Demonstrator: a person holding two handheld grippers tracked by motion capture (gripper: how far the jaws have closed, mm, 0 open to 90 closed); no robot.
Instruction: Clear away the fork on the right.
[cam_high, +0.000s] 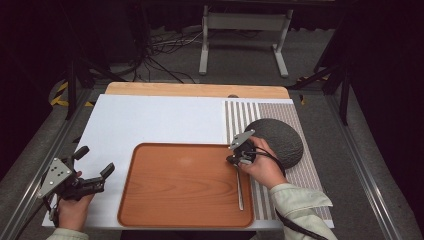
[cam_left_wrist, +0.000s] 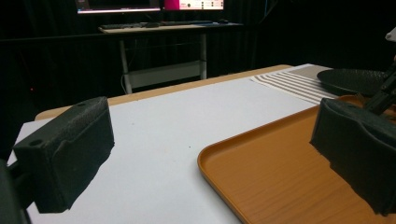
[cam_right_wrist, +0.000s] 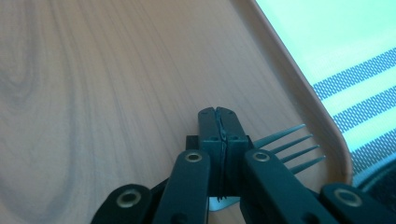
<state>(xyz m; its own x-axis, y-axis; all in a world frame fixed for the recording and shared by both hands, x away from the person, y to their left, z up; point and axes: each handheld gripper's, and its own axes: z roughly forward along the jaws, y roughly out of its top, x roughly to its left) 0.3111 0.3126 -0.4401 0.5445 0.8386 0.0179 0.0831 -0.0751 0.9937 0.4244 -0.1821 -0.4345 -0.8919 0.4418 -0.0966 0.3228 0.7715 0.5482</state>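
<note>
Your right tool (cam_right_wrist: 218, 128) sits low in the right gripper view, its two black jaws pressed flat together with only a thin seam between them, the linkage arms and their metal rivets spreading out below. Under the jaws lies a silver metal fork (cam_right_wrist: 289, 148); you can see its four tines fanning out to the right of the jaw tips, pointing toward the rim. A small pale piece of it also shows beneath the linkage. Whether the jaws pinch the fork cannot be told. The fork rests on the brown wood-grain tray (cam_right_wrist: 107, 88), whose raised edge runs diagonally down the right side. Beyond that edge lies a white-and-grey striped mat (cam_right_wrist: 359, 88).
</note>
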